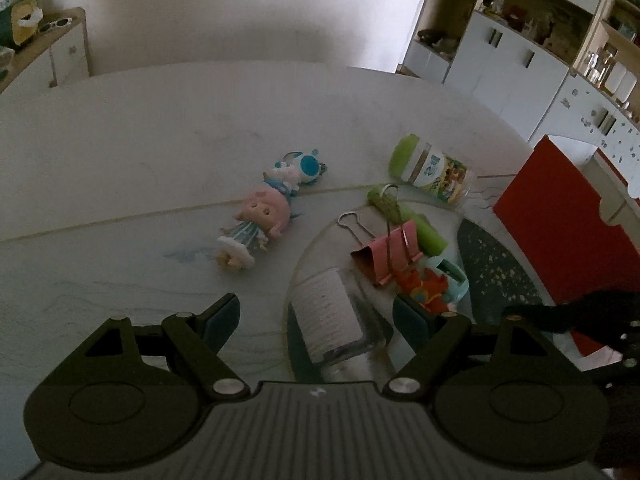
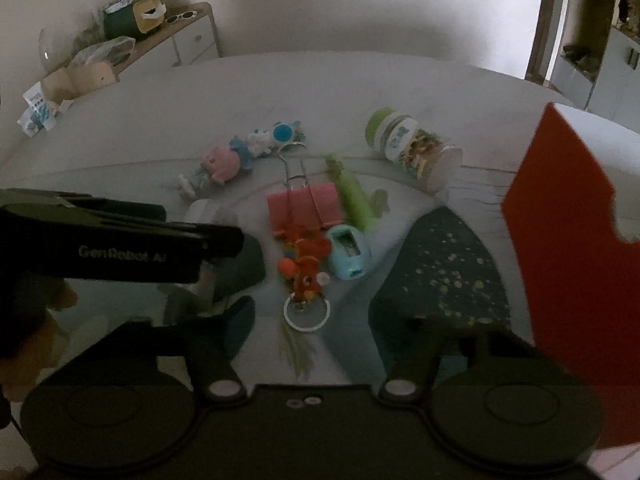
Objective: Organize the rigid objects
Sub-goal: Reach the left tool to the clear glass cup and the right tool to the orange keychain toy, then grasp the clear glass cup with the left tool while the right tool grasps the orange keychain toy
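Observation:
My left gripper [image 1: 316, 320] is open, its fingers on either side of a clear bottle with a white label [image 1: 334, 322] lying on a round glass plate [image 1: 304, 252]. On the plate also lie a pink binder clip [image 1: 390, 250], a green tube [image 1: 412, 216], a light blue sharpener [image 1: 450, 276] and an orange-red toy keychain [image 1: 424, 288]. A pink-haired doll [image 1: 256, 224] and a blue-white keychain figure [image 1: 300, 170] lie on the table to the left. My right gripper [image 2: 332, 320] is open above the orange keychain [image 2: 306, 268]. The left gripper shows at its left [image 2: 120, 240].
A green-lidded jar [image 1: 434, 170] lies on its side behind the plate. A red box [image 1: 568, 224] stands at the right, with a dark speckled mat [image 1: 500, 268] beside it. A sideboard with clutter [image 2: 132, 28] stands beyond the white table.

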Available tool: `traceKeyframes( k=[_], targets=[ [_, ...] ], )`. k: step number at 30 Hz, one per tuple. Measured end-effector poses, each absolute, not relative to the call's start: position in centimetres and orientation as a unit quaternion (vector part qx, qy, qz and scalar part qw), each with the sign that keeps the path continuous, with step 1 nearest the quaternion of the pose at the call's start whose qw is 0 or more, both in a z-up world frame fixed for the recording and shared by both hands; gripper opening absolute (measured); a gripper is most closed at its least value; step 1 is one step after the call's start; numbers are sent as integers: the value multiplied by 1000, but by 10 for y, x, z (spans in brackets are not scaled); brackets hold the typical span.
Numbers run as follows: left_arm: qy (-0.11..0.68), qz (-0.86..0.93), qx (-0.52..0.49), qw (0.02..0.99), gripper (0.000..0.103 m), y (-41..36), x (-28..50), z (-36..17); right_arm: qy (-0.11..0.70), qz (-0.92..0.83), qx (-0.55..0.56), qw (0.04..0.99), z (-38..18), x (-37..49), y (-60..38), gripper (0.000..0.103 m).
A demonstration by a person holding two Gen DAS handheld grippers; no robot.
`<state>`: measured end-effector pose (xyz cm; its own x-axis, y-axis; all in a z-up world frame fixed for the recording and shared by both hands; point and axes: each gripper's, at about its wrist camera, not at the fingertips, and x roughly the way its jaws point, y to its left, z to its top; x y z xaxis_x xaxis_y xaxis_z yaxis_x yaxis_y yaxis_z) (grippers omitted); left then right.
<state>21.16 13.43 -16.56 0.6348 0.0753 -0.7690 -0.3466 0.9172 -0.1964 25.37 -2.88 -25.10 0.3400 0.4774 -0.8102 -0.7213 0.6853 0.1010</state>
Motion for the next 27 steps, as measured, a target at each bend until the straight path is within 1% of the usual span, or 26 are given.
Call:
traceKeyframes(
  k=[3,6,9,12,13,15,17,20,21,22,24,25,27],
  targets=[
    [414,115,-165,888,83,133,216,-168,443,375,-133,803,-255,258,-24,48],
    [416,114,-167,887,83,133,218,-170,446,377,-131,801,-259,261,-20,45],
    [419,114,-170,884,73,133,221,-172,445,377,-130,802,-261,263,-17,43],
    [421,116,-171,883,68,133,223,-174,442,379,-130,803,-261,264,-15,41],
    [421,116,-170,883,63,133,223,-174,441,380,-131,803,-262,264,-14,39],
    [423,115,-169,883,58,132,224,-175,437,381,-135,804,-262,263,-13,39],
    [422,116,-167,883,58,131,223,-175,434,380,-138,805,-262,262,-12,37],
    [423,115,-163,884,58,128,223,-175,428,379,-145,807,-262,260,-10,32],
    [422,114,-163,884,54,127,223,-175,427,378,-145,808,-262,260,-10,28],
    [422,113,-163,885,52,127,223,-175,427,377,-144,809,-262,261,-10,27],
    [421,110,-167,885,50,126,222,-175,426,376,-142,810,-262,261,-11,24],
    [421,111,-168,884,50,126,222,-175,425,377,-141,811,-262,260,-12,19],
    [420,114,-170,884,49,127,220,-174,425,377,-138,811,-261,259,-13,19]
  ],
)
